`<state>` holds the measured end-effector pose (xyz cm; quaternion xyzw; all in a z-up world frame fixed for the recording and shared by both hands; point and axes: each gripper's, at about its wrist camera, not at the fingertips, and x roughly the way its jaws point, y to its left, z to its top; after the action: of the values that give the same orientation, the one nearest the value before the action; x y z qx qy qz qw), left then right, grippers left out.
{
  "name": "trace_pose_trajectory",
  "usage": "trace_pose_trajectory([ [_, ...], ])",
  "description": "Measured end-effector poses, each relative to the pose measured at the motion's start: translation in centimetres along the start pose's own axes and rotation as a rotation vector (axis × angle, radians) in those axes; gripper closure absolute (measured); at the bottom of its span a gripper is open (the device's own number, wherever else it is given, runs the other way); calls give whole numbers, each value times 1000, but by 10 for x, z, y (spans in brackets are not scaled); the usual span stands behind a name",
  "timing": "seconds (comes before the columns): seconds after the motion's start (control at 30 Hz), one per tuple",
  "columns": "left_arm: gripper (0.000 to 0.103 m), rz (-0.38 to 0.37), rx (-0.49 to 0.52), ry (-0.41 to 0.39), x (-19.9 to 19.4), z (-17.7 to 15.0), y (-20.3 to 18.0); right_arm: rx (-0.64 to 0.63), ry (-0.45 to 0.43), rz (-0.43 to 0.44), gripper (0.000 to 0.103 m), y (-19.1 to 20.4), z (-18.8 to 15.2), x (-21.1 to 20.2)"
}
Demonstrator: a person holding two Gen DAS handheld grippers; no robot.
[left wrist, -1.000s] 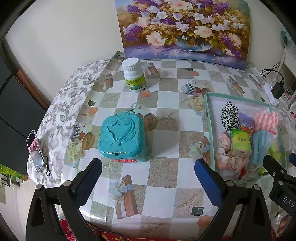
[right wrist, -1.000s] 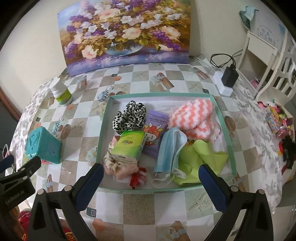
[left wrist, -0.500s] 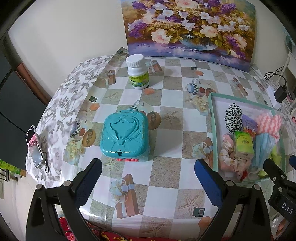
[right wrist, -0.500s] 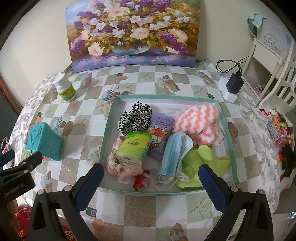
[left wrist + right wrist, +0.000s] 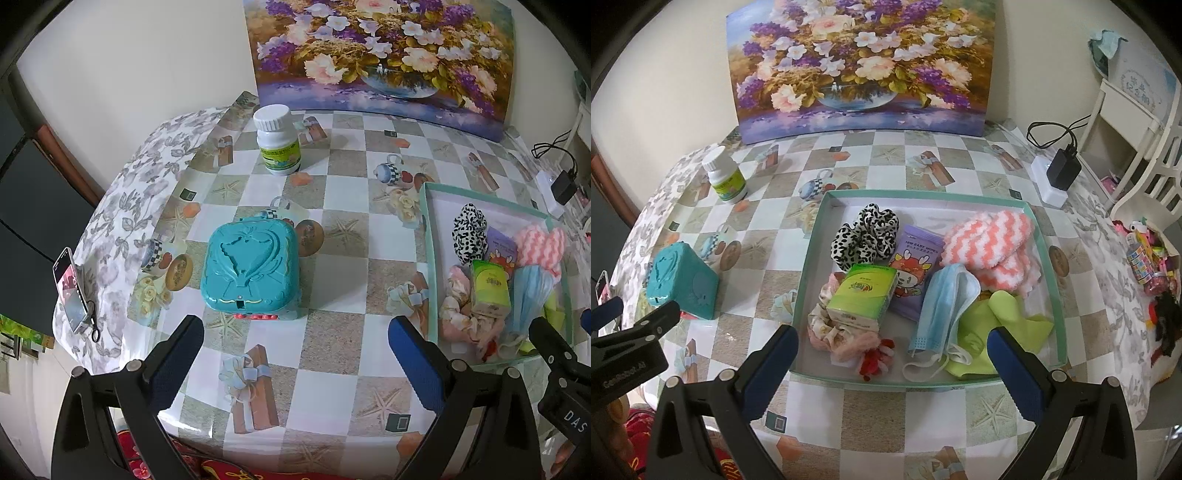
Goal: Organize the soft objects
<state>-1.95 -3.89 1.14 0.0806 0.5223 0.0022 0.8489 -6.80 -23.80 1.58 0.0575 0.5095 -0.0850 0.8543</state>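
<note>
Both wrist views look down-forward from above the near table edge: left centres the box [image 5: 251, 269], tray [image 5: 428, 258] at 3 o'clock; right centres the tray [image 5: 812, 273], box [image 5: 681, 280] at 9 o'clock.

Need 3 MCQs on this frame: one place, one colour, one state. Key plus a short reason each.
1. Where is the green tissue pack?
A. beside the pill bottle
B. in the tray
C. on the teal box

2. What colour is the face mask?
A. light blue
B. black
C. red

3. What state is the right hand-held gripper in?
A. shut on the mask
B. shut on nothing
C. open

Key: 1 B, it lies inside the tray rim, among the scrunchies. 2 A, its pleated fabric is pale blue. 3 C, its jaws stand wide apart, holding nothing.
</note>
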Motion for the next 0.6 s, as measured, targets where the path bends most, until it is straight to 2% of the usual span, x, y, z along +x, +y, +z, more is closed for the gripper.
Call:
trace_pose_trajectory([
  [0.6,3,2,-28,16,4,0,4,-2,-2,-1,0,0,0,-1],
])
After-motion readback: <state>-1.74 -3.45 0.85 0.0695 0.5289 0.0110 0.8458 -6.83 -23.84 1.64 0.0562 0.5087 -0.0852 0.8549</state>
